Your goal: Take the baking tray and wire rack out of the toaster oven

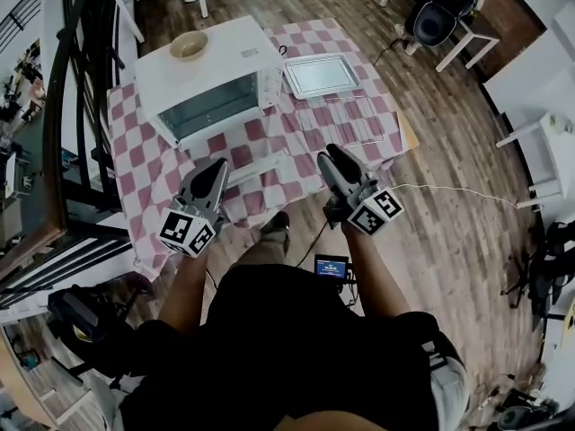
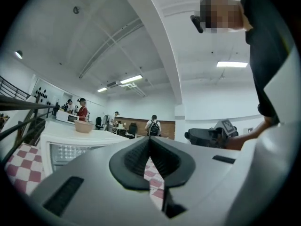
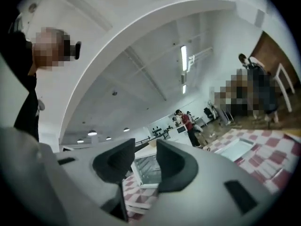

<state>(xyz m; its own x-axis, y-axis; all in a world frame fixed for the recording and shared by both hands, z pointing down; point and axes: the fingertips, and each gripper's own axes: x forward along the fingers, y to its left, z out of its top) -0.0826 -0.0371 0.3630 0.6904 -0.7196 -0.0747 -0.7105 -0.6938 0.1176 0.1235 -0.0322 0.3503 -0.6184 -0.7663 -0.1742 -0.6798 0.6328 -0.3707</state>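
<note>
The white toaster oven (image 1: 207,83) stands at the back left of the checkered table, its door folded down toward me with the white handle (image 1: 256,171) at the front. The silver baking tray (image 1: 322,74) lies flat on the cloth to the oven's right. I cannot make out the wire rack. My left gripper (image 1: 218,165) hovers over the table's front edge, empty, its pads touching at the tips (image 2: 149,142). My right gripper (image 1: 331,154) hangs level with it at the right, jaws apart with nothing between them (image 3: 146,147). The oven (image 3: 146,166) shows through that gap, the tray (image 3: 233,149) beyond.
A tan bowl (image 1: 189,45) sits on top of the oven. A black railing (image 1: 76,106) runs along the table's left side. White chairs and a black bag (image 1: 440,12) stand at the back right. A white cable (image 1: 449,189) crosses the wooden floor. Several people stand far behind.
</note>
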